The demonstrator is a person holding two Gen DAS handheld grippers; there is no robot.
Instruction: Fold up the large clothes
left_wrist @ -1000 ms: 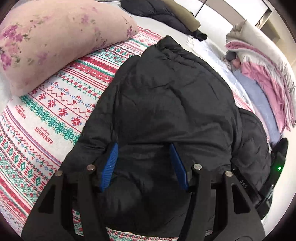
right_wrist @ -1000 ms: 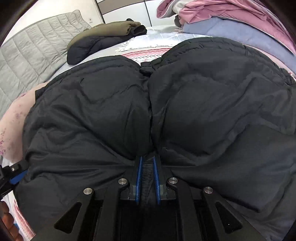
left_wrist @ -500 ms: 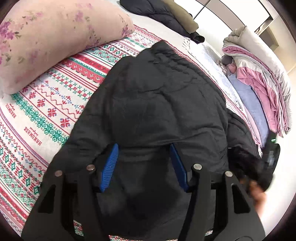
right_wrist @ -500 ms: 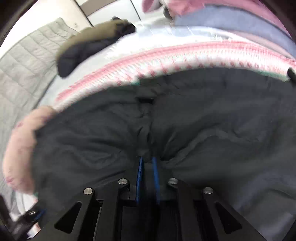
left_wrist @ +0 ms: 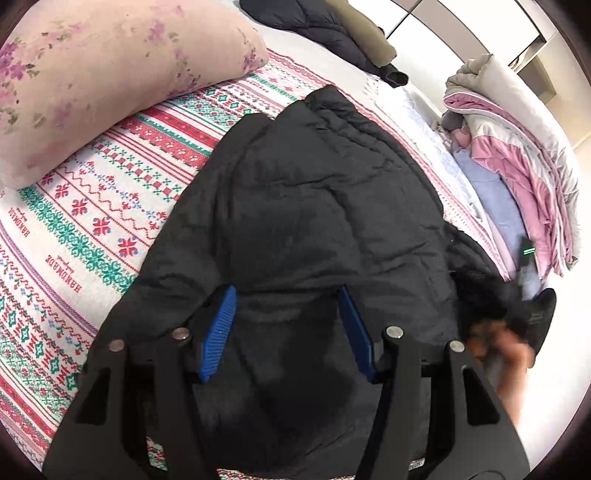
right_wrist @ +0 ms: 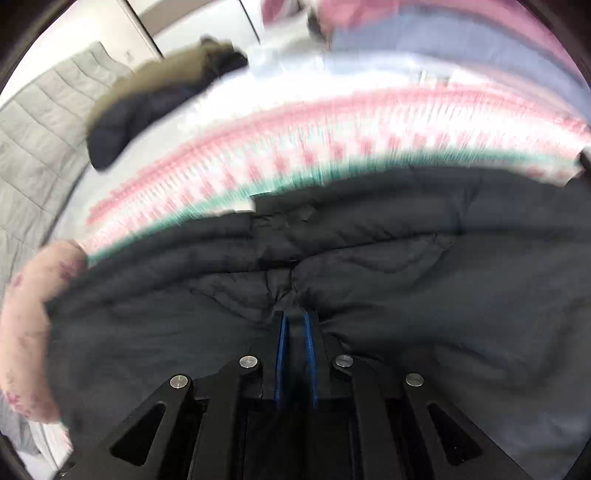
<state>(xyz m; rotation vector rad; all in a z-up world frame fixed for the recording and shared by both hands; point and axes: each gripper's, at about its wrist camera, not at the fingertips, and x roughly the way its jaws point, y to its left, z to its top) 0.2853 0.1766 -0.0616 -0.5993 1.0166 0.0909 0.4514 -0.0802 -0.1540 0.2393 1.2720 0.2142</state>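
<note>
A black puffer jacket [left_wrist: 310,229] lies bunched on a bed covered by a patterned blanket [left_wrist: 110,206] with red and green bands. In the left wrist view the left tool [left_wrist: 288,328] hangs over the jacket's near part with its blue pads spread well apart; the padded cloth bulges up between them, but the pads do not press on it. This view alone shows a floral pink pillow [left_wrist: 110,70] sharply at the upper left, a second dark and olive garment [left_wrist: 332,33] at the far end of the bed, and a stack of pink, grey and lilac bedding [left_wrist: 517,166] at the right edge. At the lower right of it a blurred hand [left_wrist: 506,354] grips the right tool's body. The right wrist view (heavily smeared) gives what the other cannot: the right tool [right_wrist: 295,332] has its blue pads pressed almost together, pinching a fold of the jacket, with the cloth puckering toward the pinch. The blanket's bands streak across above the jacket there, and a grey quilted surface [right_wrist: 33,140] shows at the left.
</note>
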